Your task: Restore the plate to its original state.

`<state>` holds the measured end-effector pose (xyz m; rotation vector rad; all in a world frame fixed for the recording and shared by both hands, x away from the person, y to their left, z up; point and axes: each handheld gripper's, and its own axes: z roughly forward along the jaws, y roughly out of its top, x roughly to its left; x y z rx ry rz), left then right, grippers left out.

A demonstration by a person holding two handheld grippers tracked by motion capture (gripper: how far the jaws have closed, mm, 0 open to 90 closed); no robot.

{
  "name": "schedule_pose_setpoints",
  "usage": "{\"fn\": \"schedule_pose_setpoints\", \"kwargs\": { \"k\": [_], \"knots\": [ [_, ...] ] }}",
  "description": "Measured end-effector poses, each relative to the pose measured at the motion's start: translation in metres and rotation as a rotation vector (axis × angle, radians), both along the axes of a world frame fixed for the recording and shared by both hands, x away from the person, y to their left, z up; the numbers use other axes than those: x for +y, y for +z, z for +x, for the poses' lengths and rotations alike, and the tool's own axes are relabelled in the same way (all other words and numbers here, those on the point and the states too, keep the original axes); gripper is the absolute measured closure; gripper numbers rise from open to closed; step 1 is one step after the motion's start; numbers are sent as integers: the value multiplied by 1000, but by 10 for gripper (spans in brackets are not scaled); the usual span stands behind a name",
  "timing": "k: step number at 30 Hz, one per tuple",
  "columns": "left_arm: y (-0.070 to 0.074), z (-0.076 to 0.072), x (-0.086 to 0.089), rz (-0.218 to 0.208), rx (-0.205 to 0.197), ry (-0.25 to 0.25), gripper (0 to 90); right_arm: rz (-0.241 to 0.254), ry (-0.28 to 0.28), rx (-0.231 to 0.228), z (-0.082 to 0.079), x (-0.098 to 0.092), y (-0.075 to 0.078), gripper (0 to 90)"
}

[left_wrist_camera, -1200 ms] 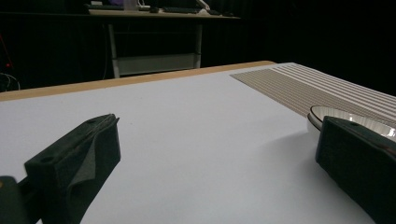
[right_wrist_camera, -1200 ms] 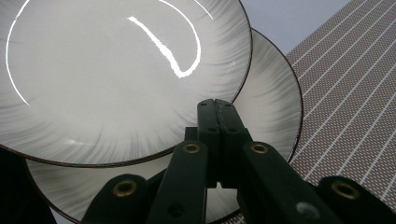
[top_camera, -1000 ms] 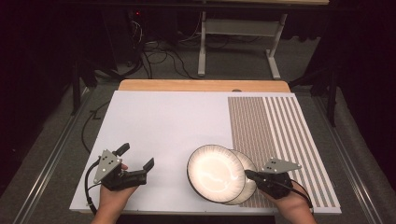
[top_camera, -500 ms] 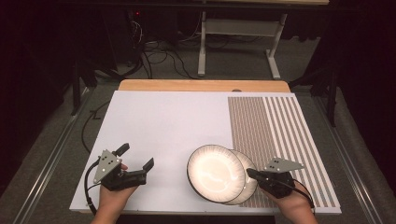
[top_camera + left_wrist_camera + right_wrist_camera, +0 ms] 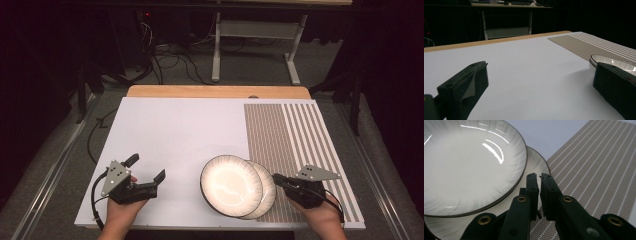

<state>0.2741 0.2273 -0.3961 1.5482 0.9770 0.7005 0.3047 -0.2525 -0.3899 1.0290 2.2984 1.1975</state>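
Note:
Two white plates with dark rims lie near the table's front edge. The upper plate (image 5: 231,185) (image 5: 469,165) overlaps the lower plate (image 5: 268,194) (image 5: 536,162), which peeks out on the right. My right gripper (image 5: 275,178) (image 5: 539,176) points at the lower plate's right rim. Its jaws have just parted by a sliver, and nothing sits in the thin slit between them. My left gripper (image 5: 146,168) (image 5: 541,67) rests on the white board to the left of the plates, open wide and holding nothing. The upper plate's rim (image 5: 609,60) shows behind its right jaw.
A white board (image 5: 180,135) covers most of the table. A brown striped mat (image 5: 290,135) (image 5: 594,170) lies on its right side, partly under the lower plate. A wooden edge (image 5: 215,91) runs along the back. Cables and a desk frame (image 5: 252,35) stand on the floor beyond.
The right gripper has edged slightly to the right, away from the plates. The left gripper and both plates have stayed in place.

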Motion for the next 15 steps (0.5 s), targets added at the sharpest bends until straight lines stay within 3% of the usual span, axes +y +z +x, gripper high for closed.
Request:
{"fn": "schedule_pose_setpoints", "kwargs": {
  "k": [1, 4, 5, 6, 7, 8, 10, 11, 12, 13, 15],
  "knots": [
    [0, 0, 0, 2, 0, -1, 6, 14, -23, -17, 0, -5, 2, 802],
    [0, 0, -1, 7, 1, -1, 6, 25, -45, -29, 0, -8, 4, 747],
    [0, 0, -1, 13, 3, -2, 6, 42, -78, -52, 1, -14, 6, 650],
    [0, 0, -1, 13, 3, -2, 6, 42, -78, -52, 1, -14, 6, 650],
    [0, 1, -2, 26, 6, 2, 6, 56, -103, -84, 1, -18, 8, 570],
    [0, 1, -2, 26, 6, 2, 6, 56, -103, -84, 1, -18, 8, 570],
    [0, 1, -2, 36, 12, 5, 6, 61, -124, -119, 0, -22, 9, 492],
    [-1, 2, -3, 37, 20, 5, 6, 66, -147, -151, 0, -26, 11, 410],
    [-1, 2, -3, 37, 20, 5, 6, 66, -147, -151, 0, -26, 11, 410],
    [0, 2, -3, 43, 22, 5, 5, 73, -161, -172, 0, -30, 12, 327],
    [0, 2, -4, 49, 21, 7, 5, 80, -165, -175, 0, -31, 13, 304]
  ]
}}
